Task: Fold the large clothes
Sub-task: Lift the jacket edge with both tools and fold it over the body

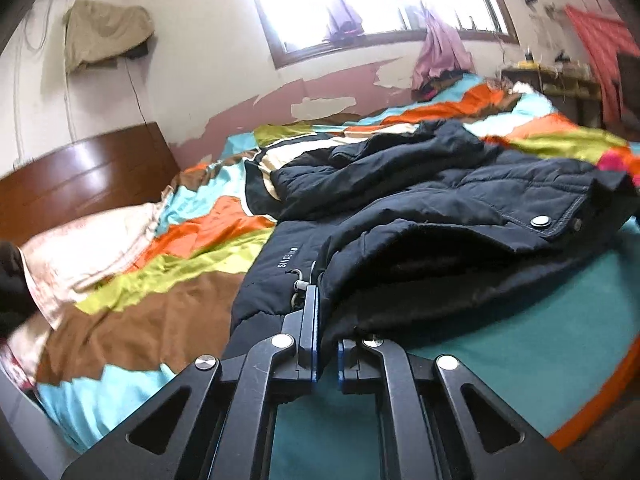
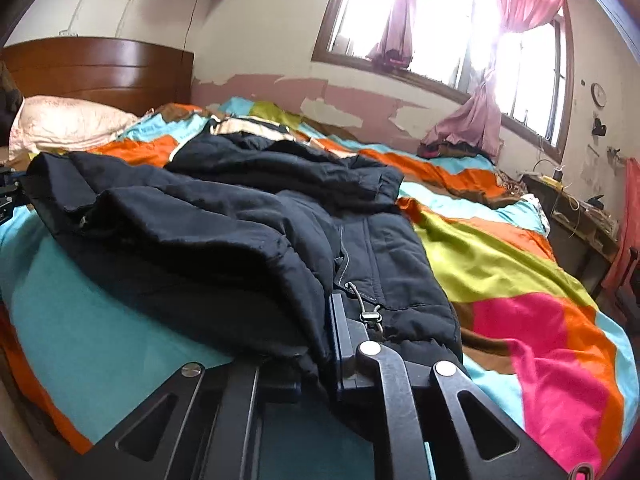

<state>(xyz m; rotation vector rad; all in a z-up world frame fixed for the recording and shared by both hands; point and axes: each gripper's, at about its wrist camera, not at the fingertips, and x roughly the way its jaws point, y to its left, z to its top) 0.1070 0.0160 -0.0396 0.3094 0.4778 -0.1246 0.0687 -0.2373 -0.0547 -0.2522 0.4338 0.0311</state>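
The left hand-held gripper [image 1: 320, 336] is clamped on the near hem of the dark jacket [image 1: 440, 208], and the right hand-held gripper [image 2: 324, 340] is pinched on the hem's other corner by the drawcord [image 2: 366, 304]. The jacket lies spread on the bed [image 2: 500, 264], its hood end far. Lift both corners evenly, keep the hem taut, then carry it forward over the body so the fold lands square

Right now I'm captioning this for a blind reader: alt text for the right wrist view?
The right gripper is clamped on the hem of a black padded jacket lying on a bed's bright patchwork quilt, with a pink pillow and wooden headboard behind.
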